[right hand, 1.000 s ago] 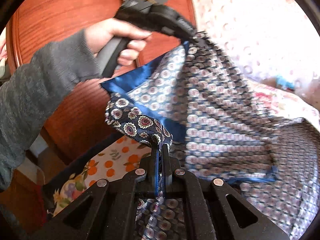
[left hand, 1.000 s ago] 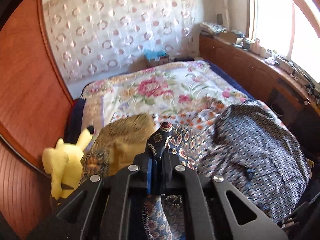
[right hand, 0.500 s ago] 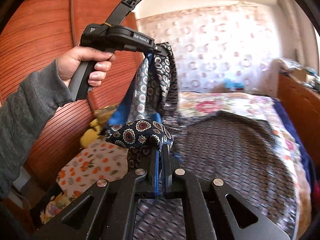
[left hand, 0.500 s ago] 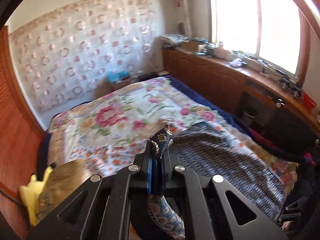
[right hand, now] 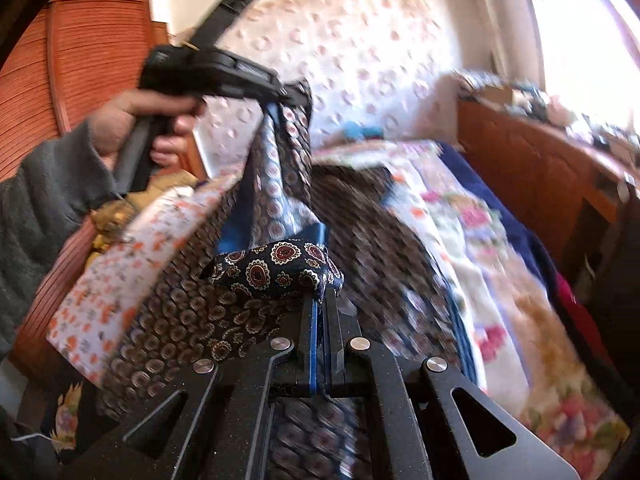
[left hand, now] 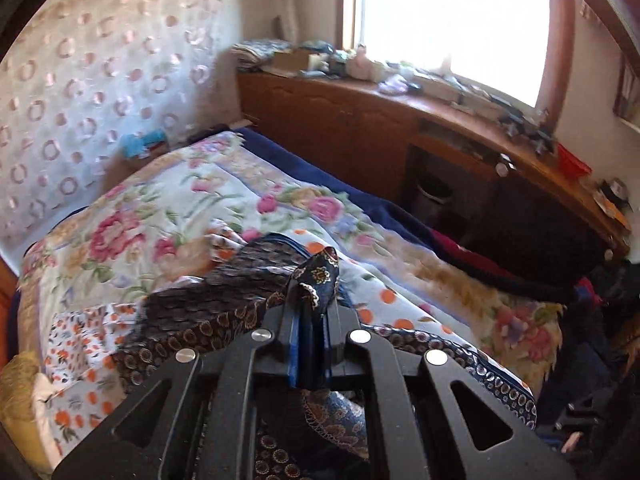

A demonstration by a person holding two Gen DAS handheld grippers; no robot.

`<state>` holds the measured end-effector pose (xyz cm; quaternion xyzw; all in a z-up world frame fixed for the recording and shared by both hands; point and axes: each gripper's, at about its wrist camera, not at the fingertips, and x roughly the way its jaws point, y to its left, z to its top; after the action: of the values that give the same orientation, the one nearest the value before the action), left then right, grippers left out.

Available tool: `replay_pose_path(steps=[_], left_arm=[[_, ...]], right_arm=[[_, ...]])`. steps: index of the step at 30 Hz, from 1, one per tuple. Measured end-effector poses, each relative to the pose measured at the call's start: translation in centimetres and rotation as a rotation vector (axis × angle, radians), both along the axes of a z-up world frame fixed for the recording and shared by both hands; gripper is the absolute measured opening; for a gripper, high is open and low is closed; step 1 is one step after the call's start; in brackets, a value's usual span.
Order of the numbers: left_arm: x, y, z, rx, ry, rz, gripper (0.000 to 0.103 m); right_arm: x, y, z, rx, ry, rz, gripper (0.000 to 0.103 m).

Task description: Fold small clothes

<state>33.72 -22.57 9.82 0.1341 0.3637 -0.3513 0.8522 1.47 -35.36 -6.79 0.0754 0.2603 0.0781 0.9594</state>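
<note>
A dark blue garment with a round print, a paisley border and blue lining lies spread over the bed. My left gripper pinches one bordered corner of it; its jaws are just starting to open, with the cloth still between them. In the right wrist view that left gripper is held up by a hand in a grey sleeve, and the garment hangs down from it. My right gripper is shut on another bordered corner, low over the bed.
A floral bedspread covers the bed. A white cloth with orange dots and a yellow-brown cloth lie at its left. A cluttered wooden counter runs under the window on the right. A slatted wooden wardrobe stands at the left.
Both grippers have swung right toward the window side, carrying the garment corners. The garment has come down across the bed, and the yellow plush toy has left the left wrist view.
</note>
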Motion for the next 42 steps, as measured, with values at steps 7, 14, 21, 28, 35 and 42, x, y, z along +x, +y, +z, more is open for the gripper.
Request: replay_pose_path(steps=[7, 14, 21, 28, 35, 42], left_arm=[[-1.3, -1.1, -0.7, 0.032, -0.013, -0.056, 0.06], [-3.3, 2.5, -2.3, 0.021, 0.01, -0.029, 0.067], [-3.8, 7.1, -7.0, 0.077, 0.039, 0.055, 0.067], [-3.6, 10.6, -10.1, 0.078, 0.068, 0.135, 0.067], [-3.7, 12.4, -11.6, 0.069, 0.078, 0.163, 0.067], [-2.3, 14.2, -11.8, 0.039, 0.078, 0.202, 0.067]], right_arm=[[0.3, -1.2, -1.7, 0.014, 0.081, -0.012, 0.002], [0.6, -1.9, -1.2, 0.026, 0.111, 0.01, 0.002], [-0.1, -3.2, -0.3, 0.028, 0.107, -0.032, 0.017], [2.0, -1.3, 3.2, -0.047, 0.023, -0.033, 0.041], [7.1, 0.7, 5.1, -0.092, 0.014, 0.045, 0.045], [16.7, -0.7, 4.4, -0.038, 0.151, 0.086, 0.046]])
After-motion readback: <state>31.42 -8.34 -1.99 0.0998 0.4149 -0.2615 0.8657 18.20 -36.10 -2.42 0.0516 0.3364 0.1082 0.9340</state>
